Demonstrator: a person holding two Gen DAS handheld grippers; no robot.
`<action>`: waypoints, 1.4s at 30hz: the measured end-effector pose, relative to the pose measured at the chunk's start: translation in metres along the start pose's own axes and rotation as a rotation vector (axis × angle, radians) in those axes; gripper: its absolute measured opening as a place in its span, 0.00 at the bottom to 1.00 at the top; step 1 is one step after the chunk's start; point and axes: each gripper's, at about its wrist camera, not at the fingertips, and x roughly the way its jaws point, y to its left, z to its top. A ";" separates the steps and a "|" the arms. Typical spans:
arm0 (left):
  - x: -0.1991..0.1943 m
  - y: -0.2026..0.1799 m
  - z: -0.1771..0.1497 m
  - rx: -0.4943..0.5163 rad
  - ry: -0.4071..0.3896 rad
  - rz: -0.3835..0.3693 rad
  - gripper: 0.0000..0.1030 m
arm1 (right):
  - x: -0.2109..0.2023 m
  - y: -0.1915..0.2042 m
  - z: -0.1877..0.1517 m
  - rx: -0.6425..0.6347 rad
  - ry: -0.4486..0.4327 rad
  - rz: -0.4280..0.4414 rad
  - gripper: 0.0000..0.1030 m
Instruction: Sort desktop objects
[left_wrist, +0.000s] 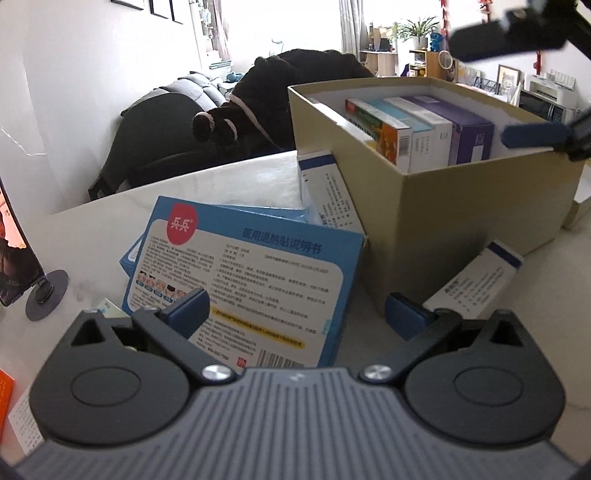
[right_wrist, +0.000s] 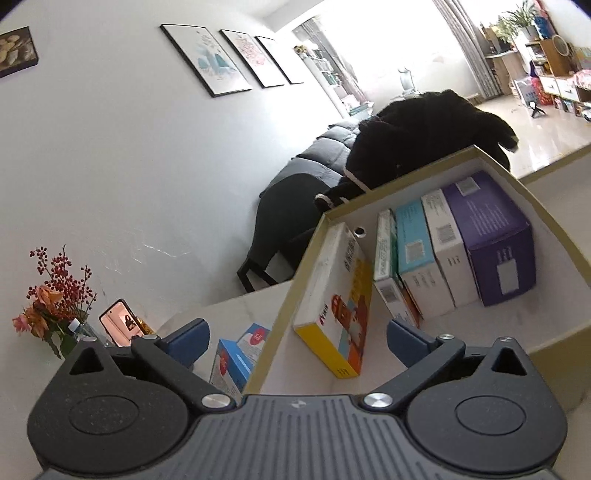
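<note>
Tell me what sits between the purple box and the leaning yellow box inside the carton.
In the right wrist view, three upright boxes: a white one beside the purple box, then a light blue one, then a thin green-and-white one nearest the yellow box.

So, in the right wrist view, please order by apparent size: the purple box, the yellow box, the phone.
1. Yellow box, though it is nearest the camera, so unsure against purple.
2. Purple box.
3. Phone.

Tan cardboard box (left_wrist: 461, 206) set open on desk. Inside, four cartons (right_wrist: 454, 251) stood upright in row against far wall, purple one outermost. Yellow-and-white carton (right_wrist: 336, 302) leaned tilted beside them. Blue flat cartons (left_wrist: 243, 280) stacked on desk, propped against box's side.
</note>
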 end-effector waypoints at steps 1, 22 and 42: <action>0.001 -0.001 0.000 0.003 -0.003 0.006 1.00 | 0.000 -0.001 -0.001 0.005 0.006 -0.006 1.00; 0.008 0.001 -0.006 -0.044 -0.030 0.049 0.86 | -0.013 0.021 -0.016 -0.120 0.006 0.002 1.00; -0.003 0.033 -0.017 -0.286 -0.059 -0.070 0.73 | -0.007 0.031 -0.019 -0.123 0.045 0.116 1.00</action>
